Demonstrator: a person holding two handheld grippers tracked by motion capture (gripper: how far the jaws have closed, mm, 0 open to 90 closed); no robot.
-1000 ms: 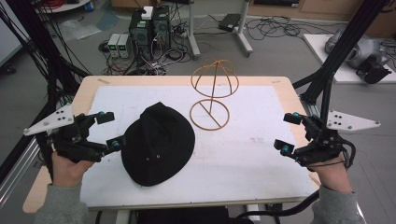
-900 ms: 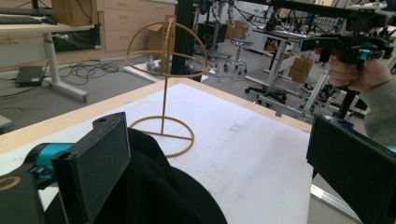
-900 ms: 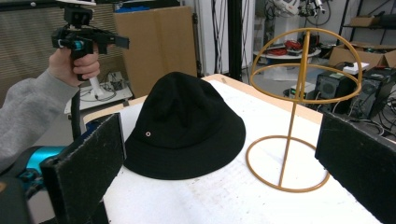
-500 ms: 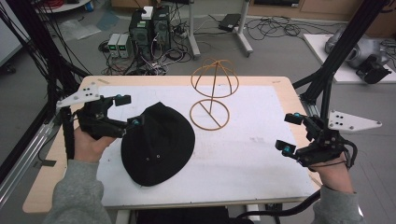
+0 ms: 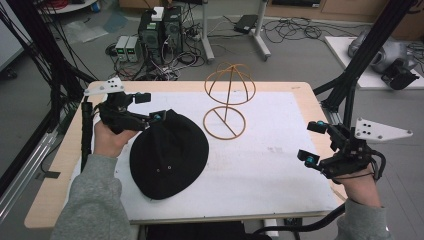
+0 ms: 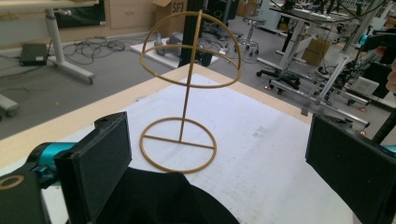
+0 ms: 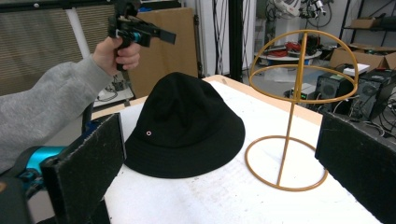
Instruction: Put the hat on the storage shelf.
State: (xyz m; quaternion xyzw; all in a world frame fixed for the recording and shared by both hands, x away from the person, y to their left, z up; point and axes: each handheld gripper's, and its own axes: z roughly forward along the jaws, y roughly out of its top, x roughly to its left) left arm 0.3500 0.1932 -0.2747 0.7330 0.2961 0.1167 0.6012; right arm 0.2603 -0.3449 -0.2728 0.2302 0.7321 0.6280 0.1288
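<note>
Moved up along the worktop's left edge toward its far left corner: left gripper (image 5: 146, 106), now raised just over the far rim of the black bucket hat (image 5: 169, 154). Unchanged: right gripper (image 5: 317, 143), parked near the right edge; hat and gold wire hat stand (image 5: 226, 102) in the same spots.

Left fingers (image 6: 99, 161) spread wide, gripping nothing; between them in the left gripper view, the hat's dark edge at the bottom and the stand straight ahead. Not yet closed on fabric, and from these views impossible to tell whether touching it. Right fingers (image 7: 88, 170) likewise spread wide and empty, aimed across the worktop at hat and stand.

Hat lying flat on the white mat (image 5: 280, 165), in the left half of the worktop, nearer the near edge than the stand, crown up, small eyelet visible on its side. Stand upright near the middle of the far edge, just beside the hat's far right rim, dome bare.

Likely meaning of the shift: lining up to pinch the brim on its far side, a first step toward lifting the hat onto the stand's dome. Still to do: closing on the brim, lifting, carrying over. Soft fabric, so probable sagging once lifted from one point.
</note>
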